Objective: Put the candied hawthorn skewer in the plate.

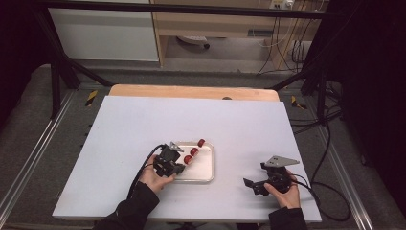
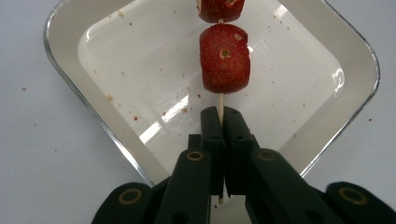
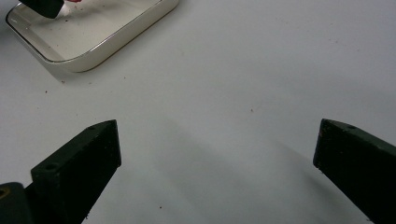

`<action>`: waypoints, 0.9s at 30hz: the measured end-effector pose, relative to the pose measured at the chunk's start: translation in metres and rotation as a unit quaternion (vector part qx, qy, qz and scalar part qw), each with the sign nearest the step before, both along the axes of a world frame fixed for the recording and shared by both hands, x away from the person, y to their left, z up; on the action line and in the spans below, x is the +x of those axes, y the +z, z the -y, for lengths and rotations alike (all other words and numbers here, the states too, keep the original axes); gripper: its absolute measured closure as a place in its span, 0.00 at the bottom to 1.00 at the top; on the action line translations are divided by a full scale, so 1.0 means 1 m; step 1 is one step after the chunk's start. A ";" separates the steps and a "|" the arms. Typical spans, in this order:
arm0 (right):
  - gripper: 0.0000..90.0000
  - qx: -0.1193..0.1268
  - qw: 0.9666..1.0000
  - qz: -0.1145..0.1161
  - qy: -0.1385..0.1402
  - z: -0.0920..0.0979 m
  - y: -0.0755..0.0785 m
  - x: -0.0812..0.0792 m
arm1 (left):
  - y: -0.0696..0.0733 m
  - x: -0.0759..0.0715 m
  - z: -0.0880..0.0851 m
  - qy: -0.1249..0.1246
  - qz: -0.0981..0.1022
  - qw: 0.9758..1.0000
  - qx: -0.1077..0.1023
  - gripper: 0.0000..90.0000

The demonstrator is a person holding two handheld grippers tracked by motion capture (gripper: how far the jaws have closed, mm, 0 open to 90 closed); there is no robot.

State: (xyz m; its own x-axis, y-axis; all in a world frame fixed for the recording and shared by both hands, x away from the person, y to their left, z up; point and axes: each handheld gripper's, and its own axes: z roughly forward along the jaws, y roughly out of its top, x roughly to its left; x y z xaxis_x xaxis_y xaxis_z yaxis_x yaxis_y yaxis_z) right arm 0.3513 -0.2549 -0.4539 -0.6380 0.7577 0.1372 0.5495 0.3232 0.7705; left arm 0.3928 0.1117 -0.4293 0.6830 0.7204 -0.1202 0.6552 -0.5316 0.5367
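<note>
A thin wooden skewer [image 2: 220, 103] carries red strawberries [image 2: 224, 58], three of them [image 1: 193, 152] strung in a row in the high view. My left gripper [image 2: 221, 116] is shut on the skewer's bare end and holds it over the white square tray [image 2: 84, 88]. In the high view my left gripper [image 1: 178, 167] sits at the tray's [image 1: 207, 176] left edge. My right gripper [image 3: 217, 154] stands open over bare table, nothing between its jaws; in the high view it [image 1: 251, 185] rests at the front right.
The white table top [image 1: 143, 124] spreads wide behind and left of the tray. A wooden edge [image 1: 191, 91] runs along the far side. Cables [image 1: 325, 191] trail off the table's right. The tray's corner [image 3: 93, 51] shows up left of the right gripper.
</note>
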 end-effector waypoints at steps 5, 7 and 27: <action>0.01 -0.001 1.000 -0.001 0.000 0.000 -0.001 0.000 | 0.000 -0.001 0.000 0.000 0.001 1.000 0.002 0.98; 0.01 0.001 1.000 -0.002 0.000 -0.001 0.000 0.000 | 0.000 -0.002 0.002 -0.001 0.007 1.000 0.008 0.98; 0.01 0.006 1.000 -0.002 -0.001 0.000 0.000 0.000 | 0.011 -0.006 -0.014 -0.033 0.058 0.998 -0.018 0.75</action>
